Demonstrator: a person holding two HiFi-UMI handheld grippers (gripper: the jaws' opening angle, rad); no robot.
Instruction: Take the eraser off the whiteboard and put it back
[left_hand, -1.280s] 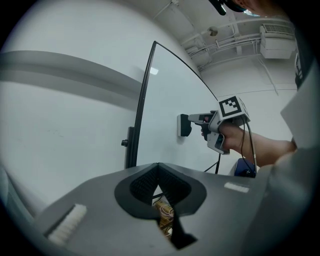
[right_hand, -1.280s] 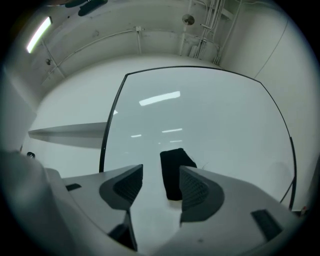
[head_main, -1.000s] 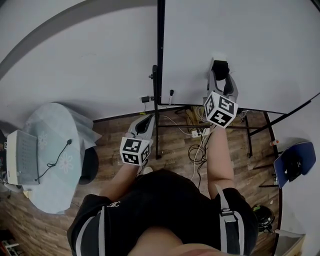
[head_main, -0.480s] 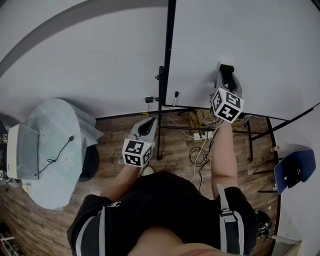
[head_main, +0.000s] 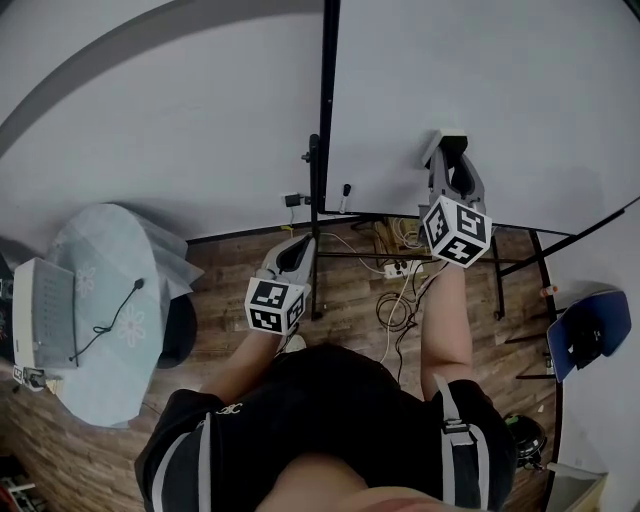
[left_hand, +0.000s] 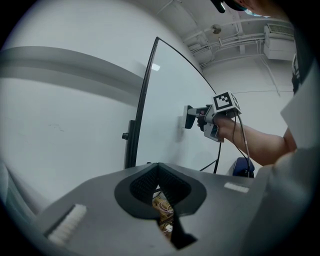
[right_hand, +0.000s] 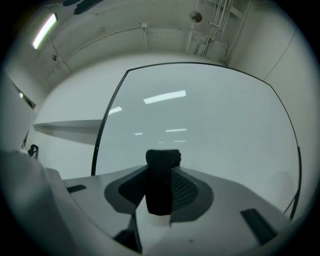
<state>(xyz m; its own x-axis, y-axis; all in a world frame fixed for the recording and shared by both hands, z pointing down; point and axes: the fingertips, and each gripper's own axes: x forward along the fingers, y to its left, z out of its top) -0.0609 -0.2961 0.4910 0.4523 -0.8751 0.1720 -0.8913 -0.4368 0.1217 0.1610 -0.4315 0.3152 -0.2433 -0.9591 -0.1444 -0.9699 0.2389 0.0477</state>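
Wood-plank floor (head_main: 340, 310) runs beneath a whiteboard (head_main: 500, 90) on a dark stand, with cables (head_main: 395, 300) lying at its foot. Up at the board's face, the right tool (head_main: 451, 158) has just been closing its jaws, and they press on both sides of the black eraser (right_hand: 161, 185), which stands upright between the pads, its far end right at the board. Lower down, left of the stand's post, the left tool (left_hand: 159, 166) is held clear of the board with its jaws brought together and nothing between them.
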